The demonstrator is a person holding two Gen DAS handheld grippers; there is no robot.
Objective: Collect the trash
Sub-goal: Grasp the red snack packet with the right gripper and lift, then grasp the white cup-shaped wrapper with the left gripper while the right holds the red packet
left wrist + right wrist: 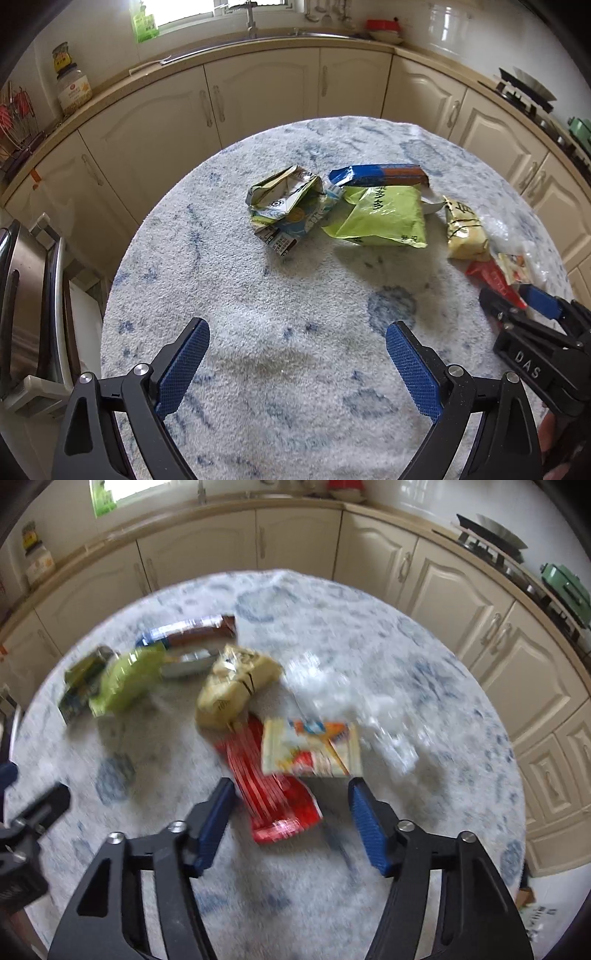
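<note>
Trash lies on a round table with a blue-white fuzzy cover [280, 317]. In the left wrist view I see a crushed carton [286, 205], a blue-brown wrapper [380, 175], a lime-green bag [380, 216], a yellow bag [463, 230] and a red wrapper [495, 280]. My left gripper [297, 328] is open and empty over bare cover, short of the trash. My right gripper [291, 786] is open, its fingers on either side of the red wrapper [269, 790], below a white-orange packet [310, 747]. Clear crumpled plastic [354, 705] lies to the right. The right wrist view is blurred.
Cream kitchen cabinets [258, 92] curve behind the table. A counter holds jars [72, 86] at the left and a stove with a wok [524, 88] at the right. A steel appliance [26, 295] stands left of the table. The right gripper's body [535, 343] shows at the right edge.
</note>
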